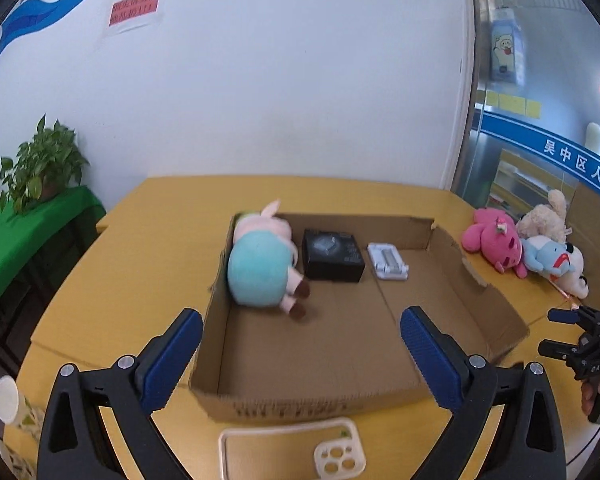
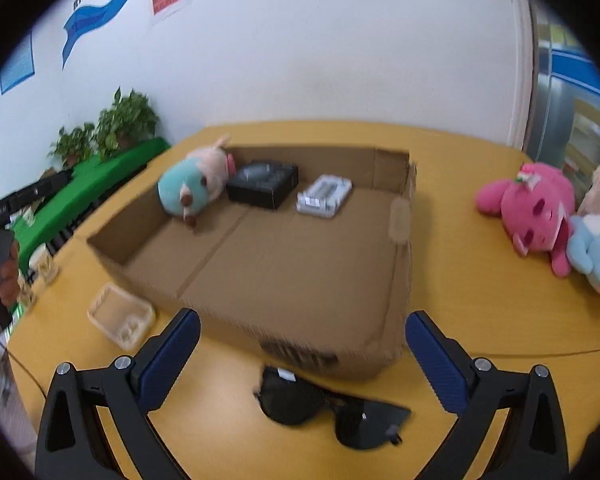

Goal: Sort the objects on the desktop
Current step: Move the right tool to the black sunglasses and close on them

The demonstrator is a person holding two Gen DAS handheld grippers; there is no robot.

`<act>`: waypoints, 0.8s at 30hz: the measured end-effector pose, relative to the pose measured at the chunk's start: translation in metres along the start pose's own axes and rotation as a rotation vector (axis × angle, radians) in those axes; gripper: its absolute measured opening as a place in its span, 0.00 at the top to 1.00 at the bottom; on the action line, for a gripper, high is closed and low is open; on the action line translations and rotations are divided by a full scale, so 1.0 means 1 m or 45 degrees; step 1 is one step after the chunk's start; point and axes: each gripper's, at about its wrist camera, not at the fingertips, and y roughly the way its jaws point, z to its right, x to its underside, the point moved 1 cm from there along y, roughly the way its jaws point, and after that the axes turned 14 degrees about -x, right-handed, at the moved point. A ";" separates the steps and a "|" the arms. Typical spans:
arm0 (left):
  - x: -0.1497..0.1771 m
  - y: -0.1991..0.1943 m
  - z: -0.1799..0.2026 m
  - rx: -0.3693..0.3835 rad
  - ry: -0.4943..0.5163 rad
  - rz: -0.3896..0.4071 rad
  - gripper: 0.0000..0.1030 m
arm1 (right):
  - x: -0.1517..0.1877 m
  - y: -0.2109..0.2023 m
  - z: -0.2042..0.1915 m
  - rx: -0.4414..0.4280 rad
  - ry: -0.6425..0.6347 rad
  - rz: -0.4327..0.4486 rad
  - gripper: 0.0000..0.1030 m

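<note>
Cream phone case (image 1: 292, 450) lies flat before released left gripper (image 1: 300, 354); right gripper (image 2: 302, 354) also released.

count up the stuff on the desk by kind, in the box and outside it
plush toys: 4 (pig plush in the cardboard box; pink plush, cream plush, blue-and-white plush outside)
black box: 1
white stand: 1
phone case: 1
sunglasses: 1
total: 8
</note>
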 end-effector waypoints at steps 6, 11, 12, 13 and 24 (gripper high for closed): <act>0.044 0.002 0.002 0.060 -0.015 -0.104 0.02 | 0.054 0.029 0.047 0.019 -0.011 -0.210 0.00; 0.069 0.012 0.006 0.077 -0.035 -0.206 0.02 | 0.065 0.051 0.060 -0.063 0.004 -0.249 0.00; 0.072 0.013 0.007 0.082 -0.036 -0.222 0.02 | 0.066 0.055 0.058 -0.079 -0.002 -0.258 0.00; 0.074 0.013 0.008 0.084 -0.034 -0.230 0.02 | 0.067 0.058 0.055 -0.099 -0.006 -0.267 0.00; 0.092 0.018 0.027 0.186 -0.042 -0.316 0.03 | 0.104 0.046 -0.048 -0.242 -0.221 -0.319 0.01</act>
